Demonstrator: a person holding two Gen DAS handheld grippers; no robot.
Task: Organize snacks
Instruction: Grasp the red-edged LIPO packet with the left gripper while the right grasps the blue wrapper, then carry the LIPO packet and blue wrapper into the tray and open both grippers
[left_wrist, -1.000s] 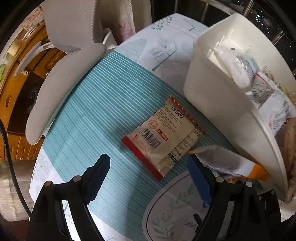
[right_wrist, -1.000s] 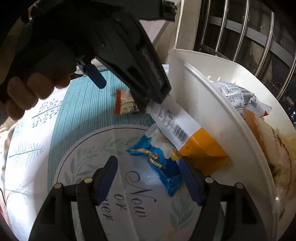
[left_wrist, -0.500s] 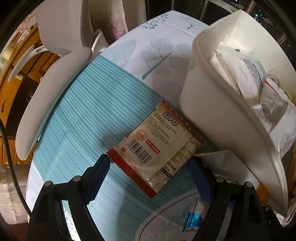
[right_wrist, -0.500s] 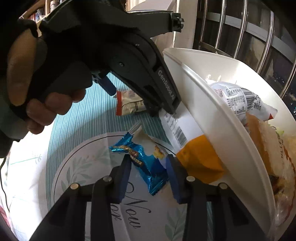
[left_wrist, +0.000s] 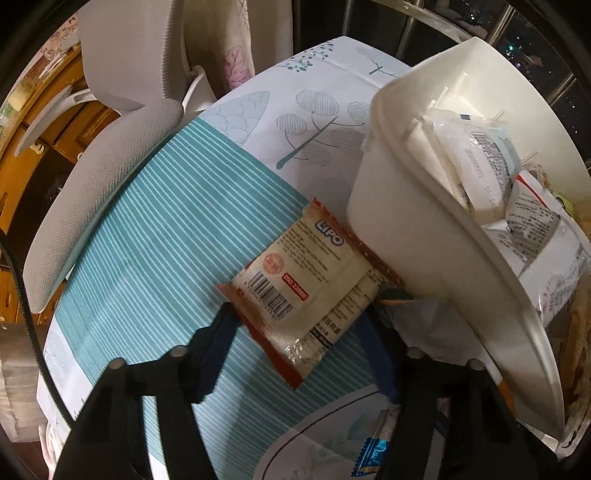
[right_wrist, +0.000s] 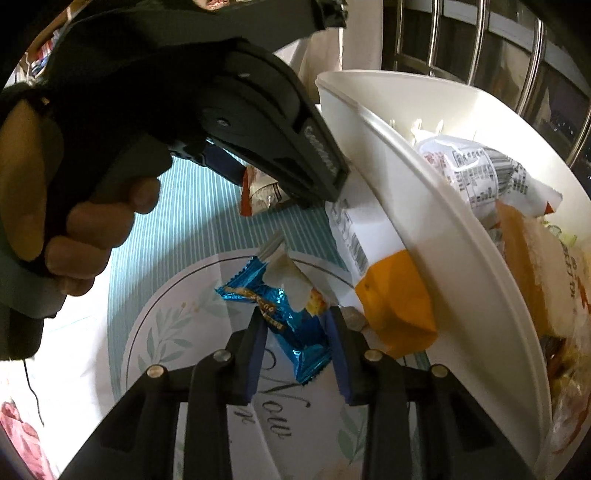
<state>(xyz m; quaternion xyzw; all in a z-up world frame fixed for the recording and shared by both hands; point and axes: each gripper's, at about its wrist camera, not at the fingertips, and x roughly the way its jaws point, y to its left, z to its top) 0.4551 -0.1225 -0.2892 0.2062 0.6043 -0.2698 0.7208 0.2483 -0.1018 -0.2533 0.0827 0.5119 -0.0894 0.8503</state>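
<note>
A cream-and-red Lipo packet (left_wrist: 306, 284) lies on the teal striped cloth against the white tub (left_wrist: 406, 240). My left gripper (left_wrist: 295, 325) points steeply down over it, jaws closing, and both pads touch the packet's edges. In the right wrist view the same packet (right_wrist: 258, 192) shows under the left gripper's black housing (right_wrist: 258, 122). My right gripper (right_wrist: 295, 339) is shut on a shiny blue snack packet (right_wrist: 291, 314) over the round printed mat. A white-and-orange packet (right_wrist: 388, 291) leans on the tub's wall (right_wrist: 424, 221).
The tub holds several wrapped snacks (right_wrist: 480, 173). A grey chair (left_wrist: 110, 166) stands beyond the table's far left edge, and metal railing (right_wrist: 480, 55) runs behind the tub. A person's hand (right_wrist: 92, 221) grips the left tool close above the cloth.
The left jaws came down around the Lipo packet and narrowed onto its edges. The right jaws went from wide apart to clamped on the blue packet.
</note>
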